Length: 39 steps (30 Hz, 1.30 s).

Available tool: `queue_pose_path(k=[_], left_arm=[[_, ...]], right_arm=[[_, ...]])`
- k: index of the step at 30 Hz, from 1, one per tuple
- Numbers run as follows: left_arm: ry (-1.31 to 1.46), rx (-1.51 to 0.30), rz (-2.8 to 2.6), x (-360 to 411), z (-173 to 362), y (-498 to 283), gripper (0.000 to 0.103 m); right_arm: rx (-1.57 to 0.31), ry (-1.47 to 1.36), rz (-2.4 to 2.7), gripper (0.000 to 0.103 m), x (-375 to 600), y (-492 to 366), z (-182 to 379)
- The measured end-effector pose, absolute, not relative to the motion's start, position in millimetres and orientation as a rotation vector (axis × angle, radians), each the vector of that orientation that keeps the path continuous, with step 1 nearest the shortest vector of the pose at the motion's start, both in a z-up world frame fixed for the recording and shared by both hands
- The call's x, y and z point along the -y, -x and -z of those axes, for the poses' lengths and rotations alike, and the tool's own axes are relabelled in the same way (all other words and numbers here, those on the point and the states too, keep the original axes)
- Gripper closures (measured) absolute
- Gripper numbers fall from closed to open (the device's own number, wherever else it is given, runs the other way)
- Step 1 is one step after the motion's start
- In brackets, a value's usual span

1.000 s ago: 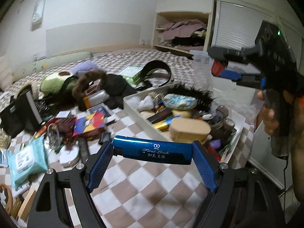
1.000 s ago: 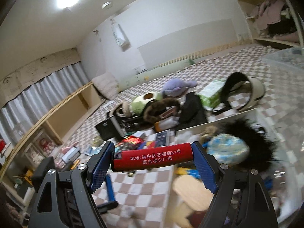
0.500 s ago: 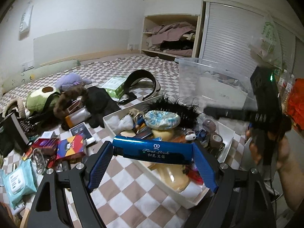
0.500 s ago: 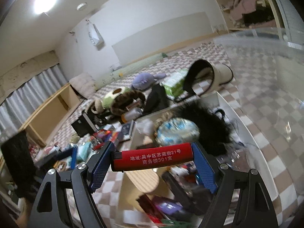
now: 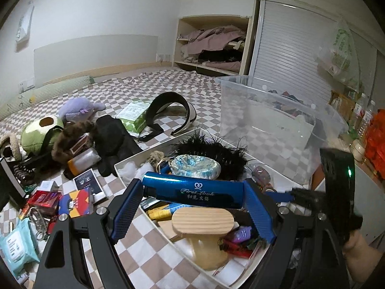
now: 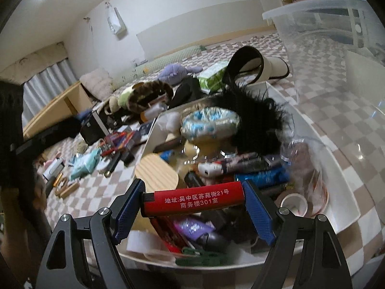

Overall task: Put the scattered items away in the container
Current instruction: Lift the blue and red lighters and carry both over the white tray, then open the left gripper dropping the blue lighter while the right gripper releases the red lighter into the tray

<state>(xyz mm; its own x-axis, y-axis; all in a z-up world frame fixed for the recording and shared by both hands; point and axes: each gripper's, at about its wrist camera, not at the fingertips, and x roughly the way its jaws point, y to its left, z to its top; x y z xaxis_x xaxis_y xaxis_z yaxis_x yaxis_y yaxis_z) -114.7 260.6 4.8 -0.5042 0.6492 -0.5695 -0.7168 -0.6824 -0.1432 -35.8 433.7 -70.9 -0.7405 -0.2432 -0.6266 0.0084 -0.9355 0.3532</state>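
My left gripper [image 5: 192, 192] is shut on a glossy blue tube [image 5: 168, 185], held crosswise end to end between the pads. It hangs above the white tray [image 5: 144, 150], which is crowded with a wooden block [image 5: 202, 221], a black feathery piece [image 5: 216, 149] and several small items. My right gripper [image 6: 193, 201] is shut the same way on a red tube [image 6: 192, 202] with white lettering. It sits low over the near end of the same tray [image 6: 346, 192]. The right tool's black housing [image 5: 336, 180] shows in the left wrist view, just right of the tray.
A clear plastic bin [image 5: 264, 120] stands right behind the tray. Left of the tray, the checkered mat [image 5: 149, 260] is strewn with boxes [image 5: 77, 202], a wipes pack [image 5: 16, 245], plush toys [image 5: 38, 132] and a black visor [image 5: 173, 106]. A shelf of clothes [image 5: 211, 45] is at the back.
The left gripper has swung right, so it now hangs over the tray with the blue tube. The right gripper has dropped down close over the tray, still holding the red tube.
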Motion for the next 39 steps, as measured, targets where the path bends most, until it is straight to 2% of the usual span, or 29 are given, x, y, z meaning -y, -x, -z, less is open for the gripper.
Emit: queue_pose_path(k=[9,24,39], left_arm=[[0.85,-0.174,-2.166,-290.8,8.8,133.1,0.019],[0.992,-0.265,-2.13,-315.6,32.7,167.4,0.019],[1.121,-0.312,-2.084,-326.0,59.8,187.9,0.019]], right_arm=[[0.451,-1.155,2.762,0.021,-424.1,32.2,84.7],[0.29,-1.29,2.753,0.021,-405.8,36.4,75.0],[0.301,-1.273,2.762,0.021,-400.4,35.9,65.2]])
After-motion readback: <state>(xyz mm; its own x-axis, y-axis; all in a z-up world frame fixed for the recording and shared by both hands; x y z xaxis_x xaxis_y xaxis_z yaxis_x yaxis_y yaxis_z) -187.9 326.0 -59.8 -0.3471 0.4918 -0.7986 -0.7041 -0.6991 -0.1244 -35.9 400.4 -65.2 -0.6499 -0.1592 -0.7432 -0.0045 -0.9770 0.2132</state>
